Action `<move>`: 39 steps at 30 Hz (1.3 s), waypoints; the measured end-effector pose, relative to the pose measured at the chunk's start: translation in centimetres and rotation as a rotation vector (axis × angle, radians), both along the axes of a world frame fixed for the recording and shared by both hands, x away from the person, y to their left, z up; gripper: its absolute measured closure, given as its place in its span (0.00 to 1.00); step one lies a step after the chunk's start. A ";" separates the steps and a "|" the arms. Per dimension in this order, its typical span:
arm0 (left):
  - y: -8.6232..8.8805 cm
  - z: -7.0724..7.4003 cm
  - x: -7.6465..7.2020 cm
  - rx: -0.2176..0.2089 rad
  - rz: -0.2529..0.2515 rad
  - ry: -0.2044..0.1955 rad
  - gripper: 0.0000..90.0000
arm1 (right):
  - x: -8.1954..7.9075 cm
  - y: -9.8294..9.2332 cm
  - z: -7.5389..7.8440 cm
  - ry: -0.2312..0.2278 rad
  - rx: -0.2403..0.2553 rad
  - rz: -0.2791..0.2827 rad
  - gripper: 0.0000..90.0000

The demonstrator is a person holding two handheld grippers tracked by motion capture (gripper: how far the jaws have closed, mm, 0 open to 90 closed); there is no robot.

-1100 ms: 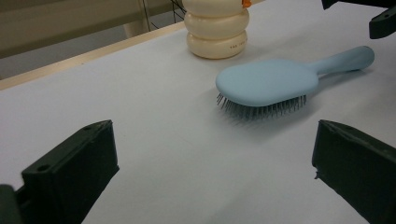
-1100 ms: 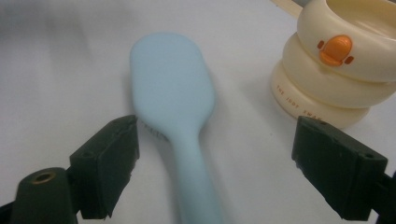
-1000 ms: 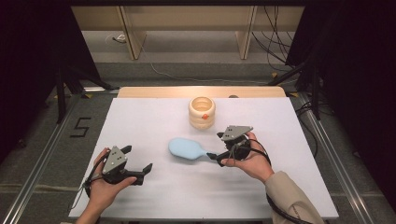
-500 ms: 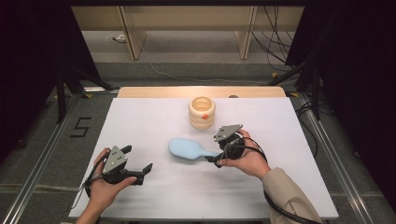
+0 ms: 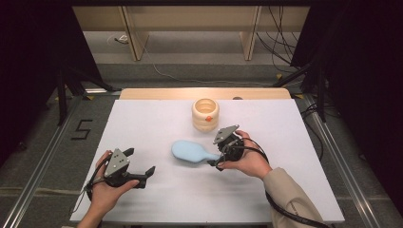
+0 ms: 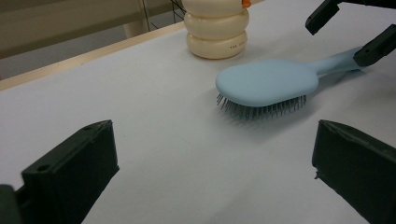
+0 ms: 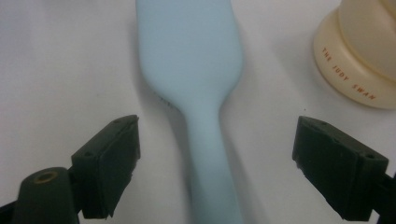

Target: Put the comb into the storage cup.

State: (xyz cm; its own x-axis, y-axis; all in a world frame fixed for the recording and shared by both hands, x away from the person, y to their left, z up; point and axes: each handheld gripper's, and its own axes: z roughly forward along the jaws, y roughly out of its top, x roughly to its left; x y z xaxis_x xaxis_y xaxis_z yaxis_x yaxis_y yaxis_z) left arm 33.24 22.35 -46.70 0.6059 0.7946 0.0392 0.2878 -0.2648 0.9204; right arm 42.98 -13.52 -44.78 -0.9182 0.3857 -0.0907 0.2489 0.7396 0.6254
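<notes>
A light blue hairbrush lies bristles down in the middle of the white table, handle toward the right. My right gripper stands open around that handle; in the right gripper view the handle runs between the two black pads with white table showing on both sides. My left gripper rests open near the table's front left, pointing toward the brush, with nothing between its pads. The right gripper's fingertips show at the brush handle in the left gripper view.
A cream ringed container with an orange spot stands behind the brush, near the far edge; its base shows close to the right pad. The white table top has a wooden strip along its back edge.
The right hand has shifted slightly left and forward, bringing its open jaws over the brush handle. The left hand and the brush have not moved.
</notes>
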 end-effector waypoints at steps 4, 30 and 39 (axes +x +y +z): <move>0.0 0.0 0.0 -0.002 0.001 0.001 0.00 | 0.1 0.4 -0.1 0.013 -0.035 0.008 0.18; 0.0 0.0 0.0 -0.004 0.001 -0.002 0.00 | 0.7 2.1 -0.4 0.070 -0.125 0.040 0.19; 0.0 0.0 0.0 -0.005 0.000 -0.001 0.00 | 0.8 2.5 -0.6 0.074 -0.143 0.038 0.21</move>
